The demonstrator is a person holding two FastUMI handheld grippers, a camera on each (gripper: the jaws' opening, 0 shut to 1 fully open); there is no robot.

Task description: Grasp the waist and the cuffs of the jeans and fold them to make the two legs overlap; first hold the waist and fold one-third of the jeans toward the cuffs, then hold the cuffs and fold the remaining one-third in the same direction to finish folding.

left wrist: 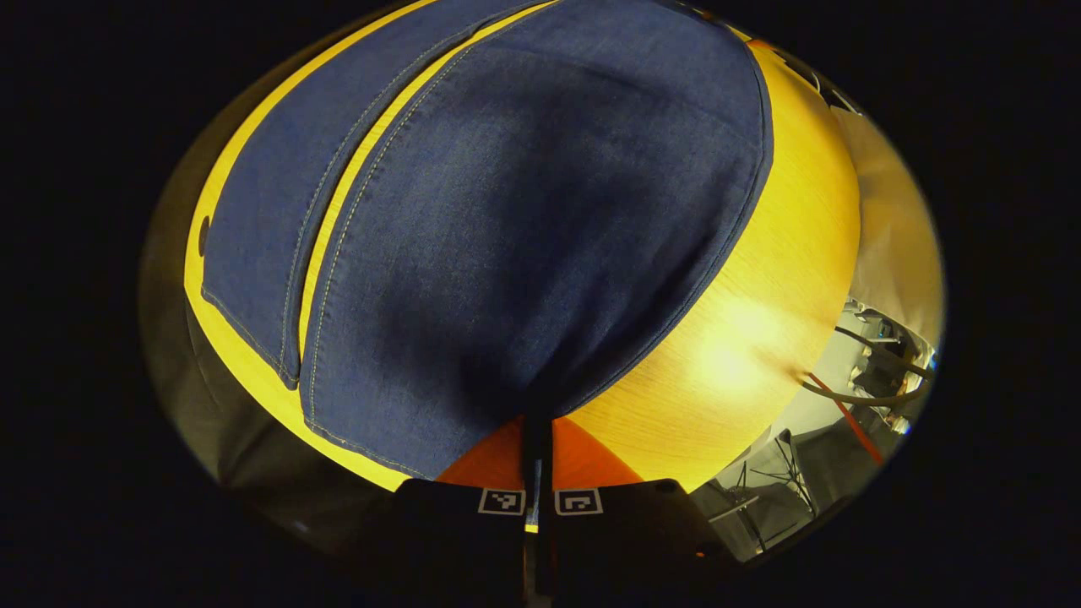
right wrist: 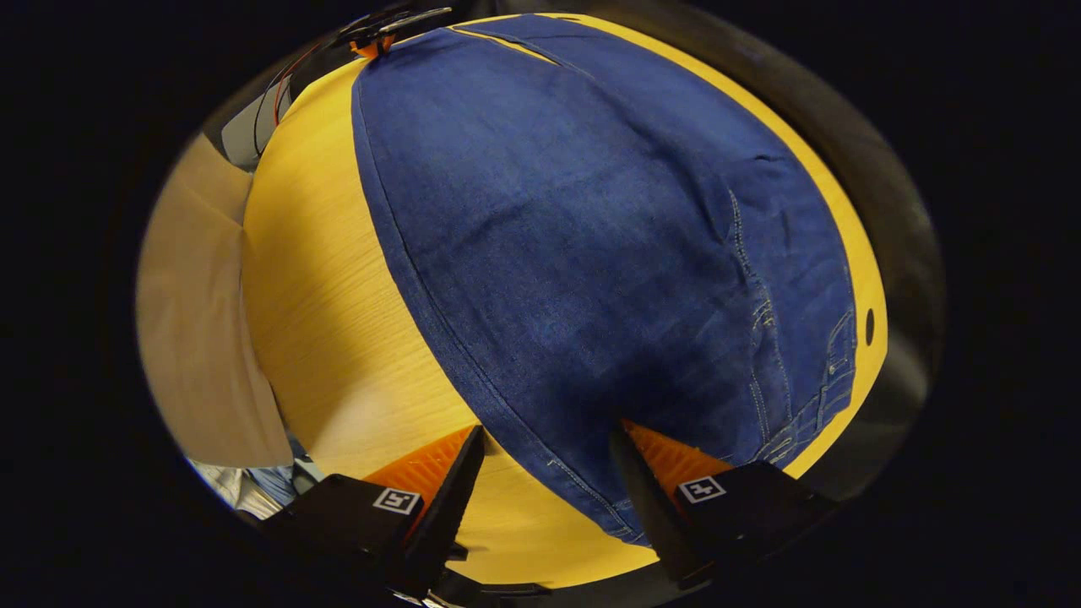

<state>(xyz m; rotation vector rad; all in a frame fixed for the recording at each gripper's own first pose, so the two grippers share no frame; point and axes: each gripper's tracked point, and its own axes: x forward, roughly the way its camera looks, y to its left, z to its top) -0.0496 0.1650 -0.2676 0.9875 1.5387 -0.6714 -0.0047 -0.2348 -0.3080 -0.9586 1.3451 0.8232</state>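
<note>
Blue jeans [left wrist: 540, 211] lie flat on the yellow wooden table [left wrist: 760, 338], the two legs side by side with a thin strip of table between them. My left gripper [left wrist: 537, 422] is shut at the near leg's cuff edge, and the denim runs in between its fingers. In the right gripper view the jeans [right wrist: 591, 253] stretch away from the waist end, where the waistband stitching [right wrist: 811, 405] is at lower right. My right gripper [right wrist: 545, 439] is open, one finger over bare table and the other over denim at the waist edge. The left gripper [right wrist: 388, 25] appears far off at the top.
The table's [right wrist: 321, 295] edges run close along both sides of the jeans. A small dark hole [right wrist: 868, 325] sits in the tabletop near the waist. Beyond the table are pale floor, cables and stands [left wrist: 878, 371].
</note>
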